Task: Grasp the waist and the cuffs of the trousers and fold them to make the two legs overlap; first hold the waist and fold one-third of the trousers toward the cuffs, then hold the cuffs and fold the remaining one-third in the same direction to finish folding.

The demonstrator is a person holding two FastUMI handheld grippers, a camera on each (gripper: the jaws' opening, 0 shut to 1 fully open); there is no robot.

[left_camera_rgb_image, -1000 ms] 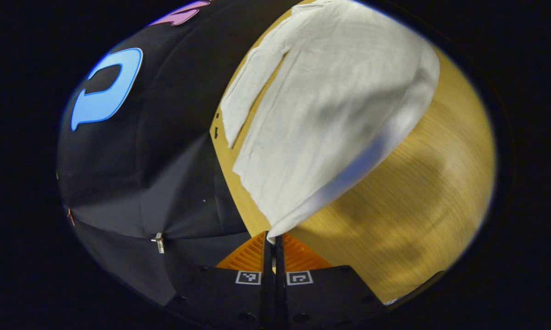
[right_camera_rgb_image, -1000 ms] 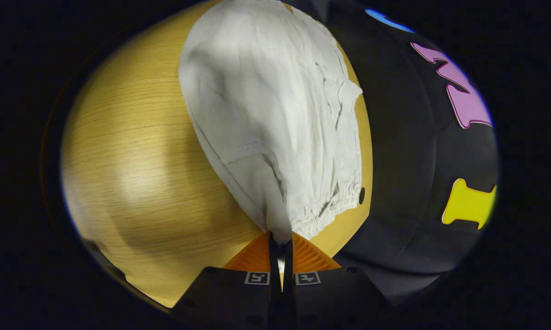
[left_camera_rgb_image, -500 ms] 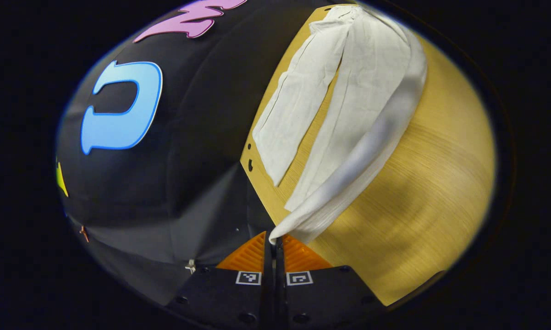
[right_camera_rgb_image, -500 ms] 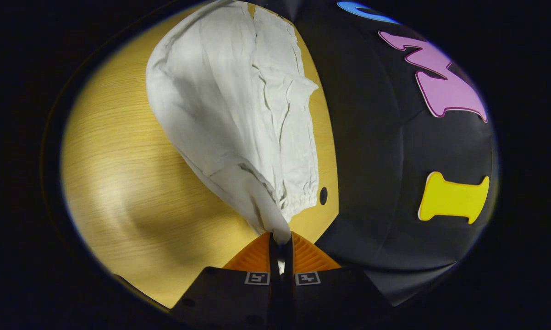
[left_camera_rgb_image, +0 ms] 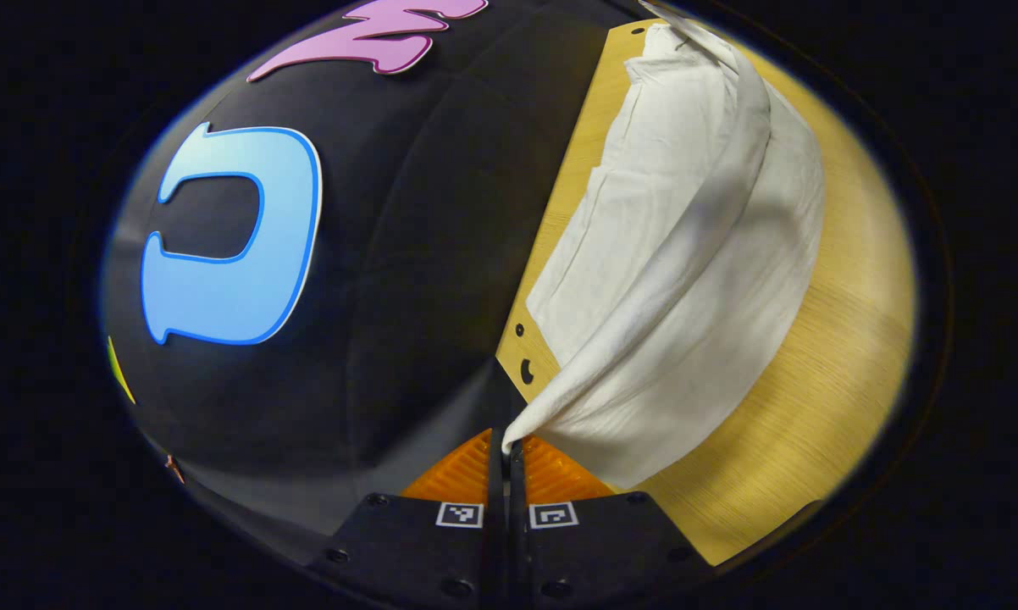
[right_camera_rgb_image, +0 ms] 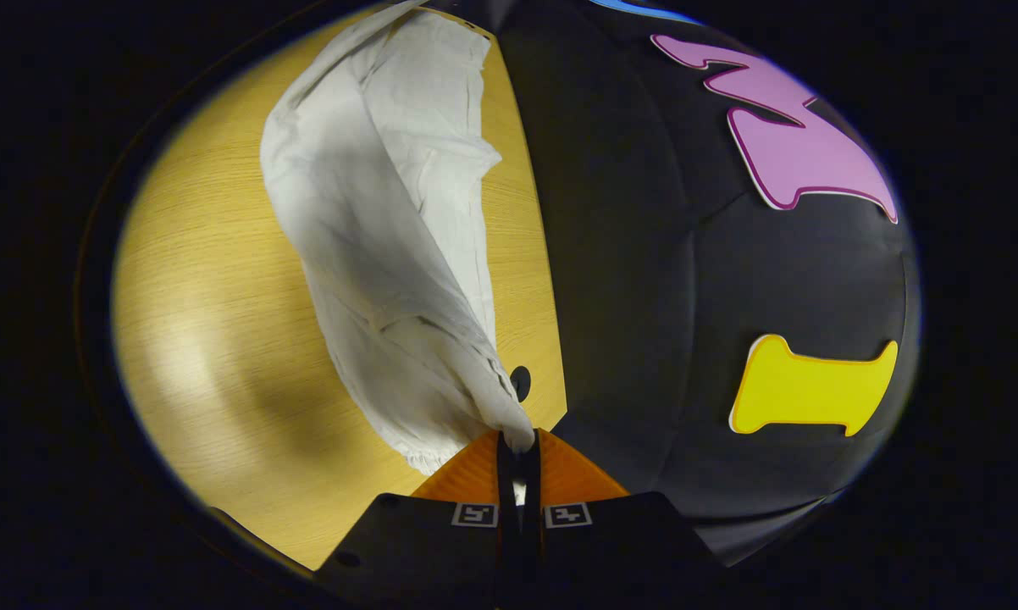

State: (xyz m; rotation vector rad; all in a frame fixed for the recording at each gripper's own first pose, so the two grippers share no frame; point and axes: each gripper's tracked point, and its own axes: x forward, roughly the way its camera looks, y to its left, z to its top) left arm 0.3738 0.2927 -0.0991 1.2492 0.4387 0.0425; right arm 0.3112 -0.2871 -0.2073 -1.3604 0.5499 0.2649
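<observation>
- You are in the first step, laying one leg over the other; the trousers (left_camera_rgb_image: 687,254) lie on the wooden table (left_camera_rgb_image: 822,398), with the lifted leg draped across toward the table's far edge by the black wall; the two folds by thirds are not yet begun, by the look of it.
- In the left gripper view the lifted leg now covers most of the leg beneath it; half a second ago a strip of table showed between the two legs, and that strip is gone.
- In the right gripper view the waist (right_camera_rgb_image: 441,424) has swung closer to the table's far edge, and the gathered waistband now shows on the near side of your grip.
- Your left gripper (left_camera_rgb_image: 506,445) has its fingers clamped on a cuff corner, as before.
- Your right gripper (right_camera_rgb_image: 518,442) pinches the waist between closed fingers, unchanged.
</observation>
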